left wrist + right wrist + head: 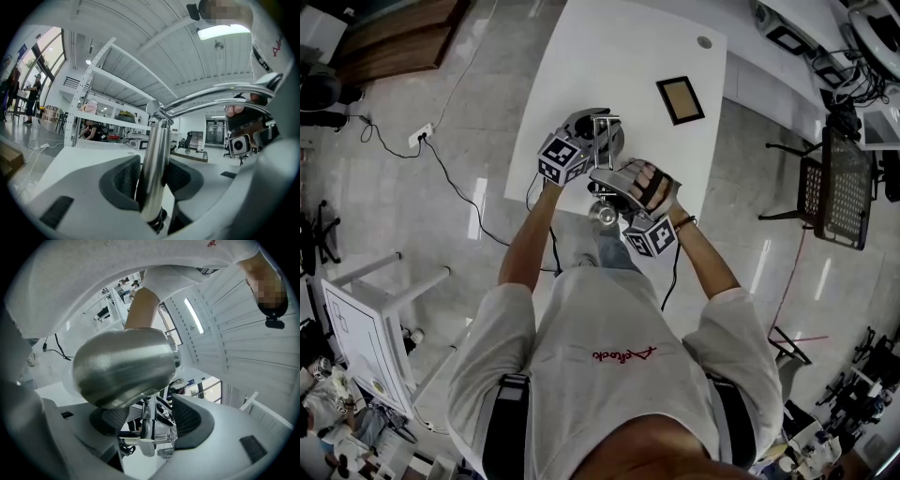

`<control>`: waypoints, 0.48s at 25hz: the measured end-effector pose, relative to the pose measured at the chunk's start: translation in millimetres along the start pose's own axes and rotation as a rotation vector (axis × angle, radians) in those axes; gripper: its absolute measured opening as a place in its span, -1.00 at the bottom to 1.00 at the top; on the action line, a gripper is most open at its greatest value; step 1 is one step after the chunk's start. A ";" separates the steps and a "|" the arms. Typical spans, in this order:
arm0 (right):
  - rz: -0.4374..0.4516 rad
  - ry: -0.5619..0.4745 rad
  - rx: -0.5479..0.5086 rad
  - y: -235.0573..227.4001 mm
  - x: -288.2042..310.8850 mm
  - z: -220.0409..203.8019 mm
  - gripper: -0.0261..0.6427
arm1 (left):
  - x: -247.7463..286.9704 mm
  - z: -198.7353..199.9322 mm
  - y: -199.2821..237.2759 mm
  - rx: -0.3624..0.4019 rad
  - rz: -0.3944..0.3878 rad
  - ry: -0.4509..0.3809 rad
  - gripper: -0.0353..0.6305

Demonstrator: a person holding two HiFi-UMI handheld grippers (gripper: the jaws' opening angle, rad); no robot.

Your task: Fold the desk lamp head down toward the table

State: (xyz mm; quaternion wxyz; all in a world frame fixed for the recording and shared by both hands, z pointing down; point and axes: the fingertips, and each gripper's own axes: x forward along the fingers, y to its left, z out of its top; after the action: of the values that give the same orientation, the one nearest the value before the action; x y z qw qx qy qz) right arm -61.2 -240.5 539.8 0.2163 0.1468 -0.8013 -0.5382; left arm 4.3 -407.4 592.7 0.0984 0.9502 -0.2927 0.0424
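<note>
A chrome desk lamp stands at the near edge of the white table (619, 47). Its upright pole (154, 159) runs between the pads of my left gripper (152, 180), which is shut on it. From the pole's top the twin chrome arms (211, 93) reach right toward my right gripper (243, 140). In the right gripper view the brushed-metal lamp head (124, 366) fills the space just above the jaws. My right gripper (150, 420) is open; its pads stand wide apart and off the head. From above, both grippers (598, 141) (602, 180) flank the lamp, whose head (606, 215) lies nearest me.
A small framed picture (680, 99) lies on the table beyond the lamp. A black cable runs from the table to a power strip (420, 137) on the floor at left. A dark chair (839, 183) stands at right, a white stand (366, 328) at lower left.
</note>
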 end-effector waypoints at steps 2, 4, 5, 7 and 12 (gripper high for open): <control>-0.005 0.012 0.005 -0.5 -1.9 -2.6 -0.15 | -1.8 2.8 0.3 0.007 -0.002 -0.009 -0.37; -0.015 0.028 0.009 -1.4 -6.0 -6.9 -0.15 | -4.6 3.2 1.6 0.012 -0.005 -0.002 -0.31; -0.019 0.038 0.010 -2.0 -8.6 -9.6 -0.15 | -6.7 2.5 1.8 0.017 -0.008 0.007 -0.30; -0.026 0.059 0.020 -3.3 -14.6 -15.7 -0.15 | -11.5 0.8 1.2 0.030 -0.010 0.022 -0.30; -0.038 0.125 0.051 -1.7 -30.0 -32.9 -0.15 | -24.7 -7.6 -2.2 0.044 -0.001 0.046 -0.30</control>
State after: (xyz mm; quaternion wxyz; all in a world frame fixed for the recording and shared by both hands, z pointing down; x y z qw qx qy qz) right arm -18.6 -253.4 543.3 0.2520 0.2008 -0.7966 -0.5115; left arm -15.0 -390.5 596.4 0.0842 0.9510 -0.2890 0.0706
